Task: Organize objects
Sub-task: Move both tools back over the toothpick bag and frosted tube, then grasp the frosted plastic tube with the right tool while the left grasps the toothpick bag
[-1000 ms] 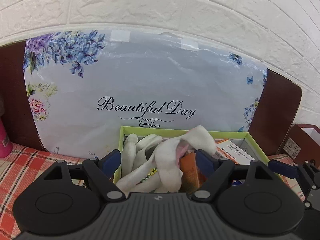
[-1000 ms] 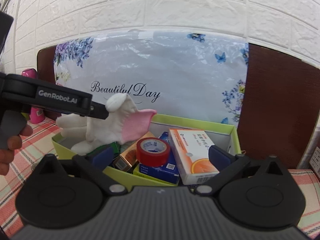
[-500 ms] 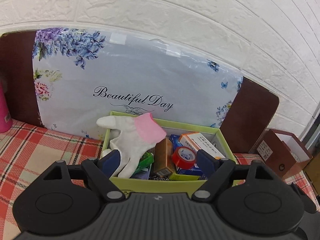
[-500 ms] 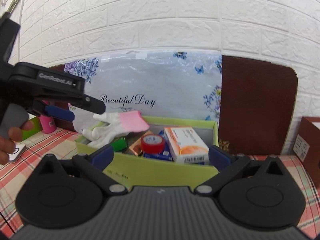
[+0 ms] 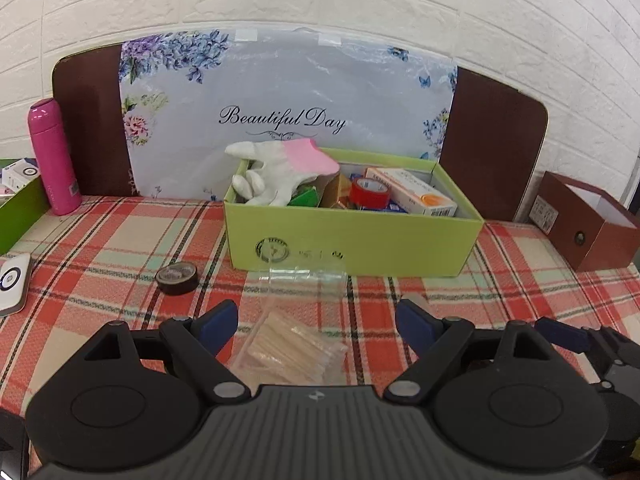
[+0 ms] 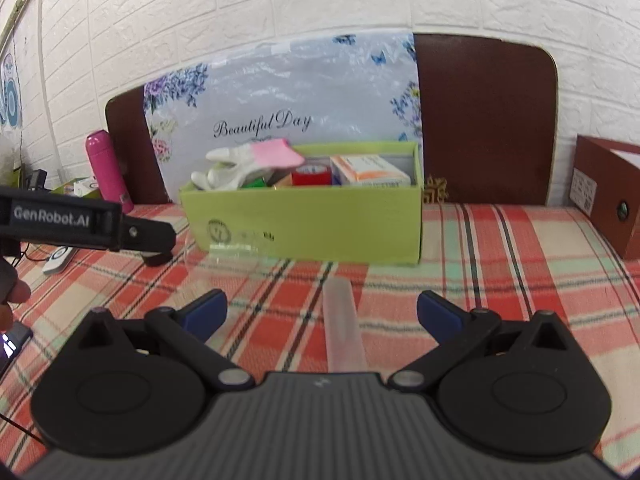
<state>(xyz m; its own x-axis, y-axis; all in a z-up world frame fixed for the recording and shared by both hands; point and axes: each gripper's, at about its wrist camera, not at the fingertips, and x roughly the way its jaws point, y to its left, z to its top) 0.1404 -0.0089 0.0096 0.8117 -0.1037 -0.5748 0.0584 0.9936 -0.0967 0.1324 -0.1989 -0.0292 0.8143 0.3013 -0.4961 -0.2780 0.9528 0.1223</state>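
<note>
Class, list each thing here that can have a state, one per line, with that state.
Green box: open, filled.
Glove: draped over the box's rim.
Pink bottle: upright, capped.
Brown box: open.
Toothpick bag: lying flat.
Left gripper: open, empty.
Right gripper: open, empty.

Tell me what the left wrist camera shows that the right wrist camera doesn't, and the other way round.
Only the left wrist view: the bag of sticks lying between the open left gripper, and the whole black tape roll.
Only the right wrist view: a frosted tube between the open right gripper, a hand, a phone.
Both: the green box holding the glove, red tape and orange carton; the pink bottle; the brown box.
</note>
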